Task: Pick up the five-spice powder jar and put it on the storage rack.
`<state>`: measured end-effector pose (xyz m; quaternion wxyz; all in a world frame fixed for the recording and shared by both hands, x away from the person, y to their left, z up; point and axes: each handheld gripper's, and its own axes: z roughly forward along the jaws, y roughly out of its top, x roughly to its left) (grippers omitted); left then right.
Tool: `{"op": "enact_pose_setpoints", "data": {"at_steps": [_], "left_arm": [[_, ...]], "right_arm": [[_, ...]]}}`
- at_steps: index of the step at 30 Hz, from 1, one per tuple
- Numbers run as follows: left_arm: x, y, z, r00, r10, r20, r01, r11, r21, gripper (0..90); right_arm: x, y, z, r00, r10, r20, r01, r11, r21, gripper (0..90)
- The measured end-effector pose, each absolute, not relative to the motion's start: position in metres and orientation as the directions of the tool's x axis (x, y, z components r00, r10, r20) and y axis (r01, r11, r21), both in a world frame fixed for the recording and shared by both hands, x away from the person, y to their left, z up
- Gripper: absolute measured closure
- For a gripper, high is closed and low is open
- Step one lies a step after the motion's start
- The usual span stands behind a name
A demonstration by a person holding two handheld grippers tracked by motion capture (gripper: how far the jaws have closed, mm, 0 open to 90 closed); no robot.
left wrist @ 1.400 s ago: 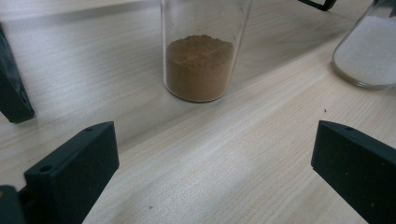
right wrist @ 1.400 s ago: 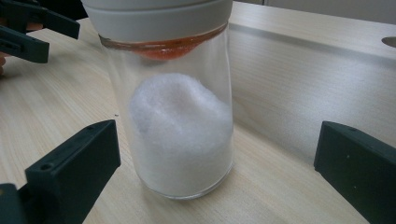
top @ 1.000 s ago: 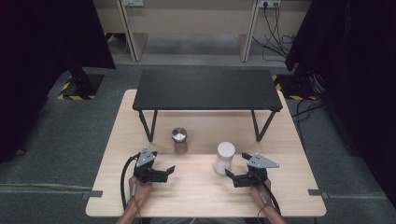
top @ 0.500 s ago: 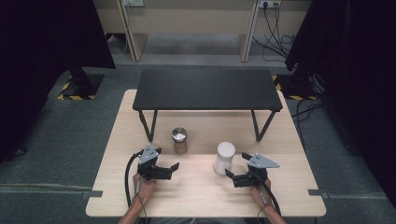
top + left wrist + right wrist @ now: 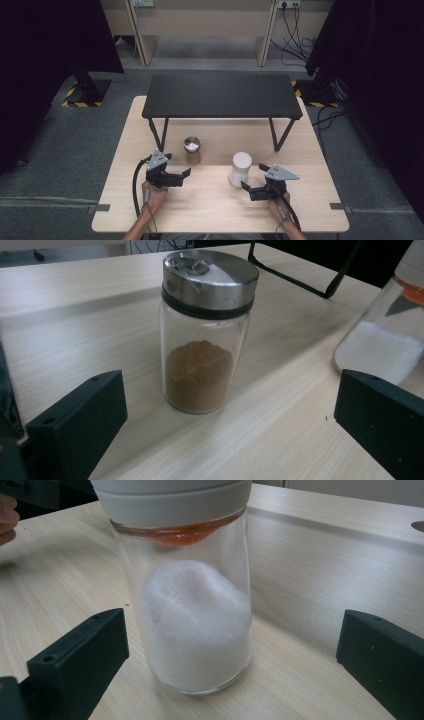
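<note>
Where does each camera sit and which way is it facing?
High view: above the person's side, looking forward and down on the light wooden table; forearms, left gripper and right gripper show.
Left gripper view: rides the left gripper, facing the glass jar of brown powder with a metal lid; both black jaws show.
Right gripper view: rides the right gripper, facing the glass jar of white powder with a white lid; both jaws show.
Shared: both jars appear in the high view.
</note>
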<state>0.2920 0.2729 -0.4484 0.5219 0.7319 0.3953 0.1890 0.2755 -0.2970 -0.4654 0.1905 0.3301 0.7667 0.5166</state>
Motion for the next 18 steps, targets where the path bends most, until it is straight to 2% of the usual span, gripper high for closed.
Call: {"op": "enact_pose_setpoints", "data": {"at_steps": [10,18], "left_arm": [[0.29,0.254,-0.446,0.574,0.812,-0.108,0.377,-0.145,0.915,0.0],[0.299,0.248,-0.436,0.6,0.796,-0.085,0.368,-0.181,0.912,0.0]], "right_arm": [[0.275,-0.297,-0.466,-0.712,0.701,0.05,0.307,0.247,0.919,0.5],[0.275,-0.298,-0.466,-0.714,0.699,0.05,0.306,0.247,0.92,0.5]]}}
